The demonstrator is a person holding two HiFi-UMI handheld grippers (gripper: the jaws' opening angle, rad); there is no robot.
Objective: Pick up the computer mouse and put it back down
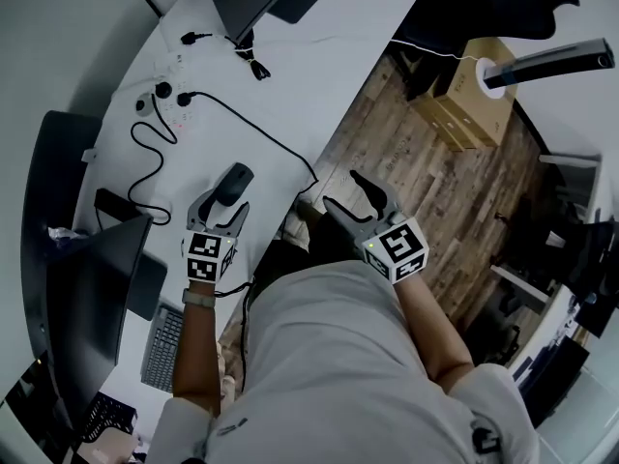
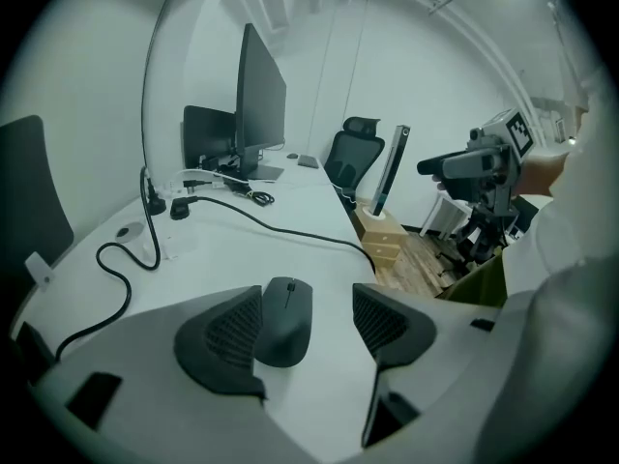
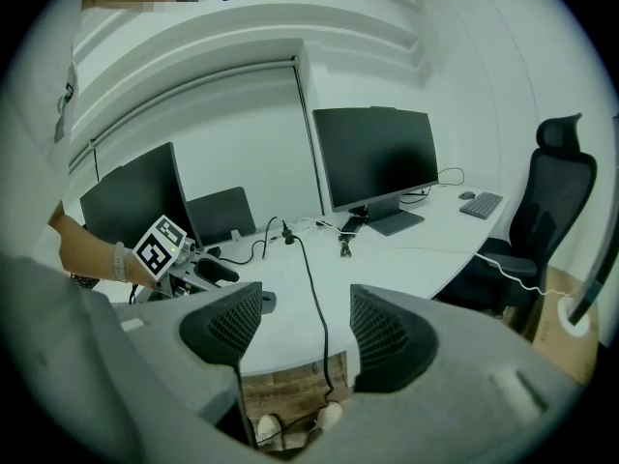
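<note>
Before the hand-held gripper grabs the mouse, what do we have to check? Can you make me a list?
1. Mouse sits between the left hand-held gripper jaws: ok, though nearer one jaw than the other.
2. Jaws wide enough apart: ok, they stand open on both sides of the mouse.
3. Mouse lies flat on the table: ok.
4. Black cable clear of the mouse: ok, it runs farther along the table.
5. Right hand-held gripper out of the way: ok, open, empty, away from the mouse.
6. Near jaw already touching the mouse: cannot tell.
</note>
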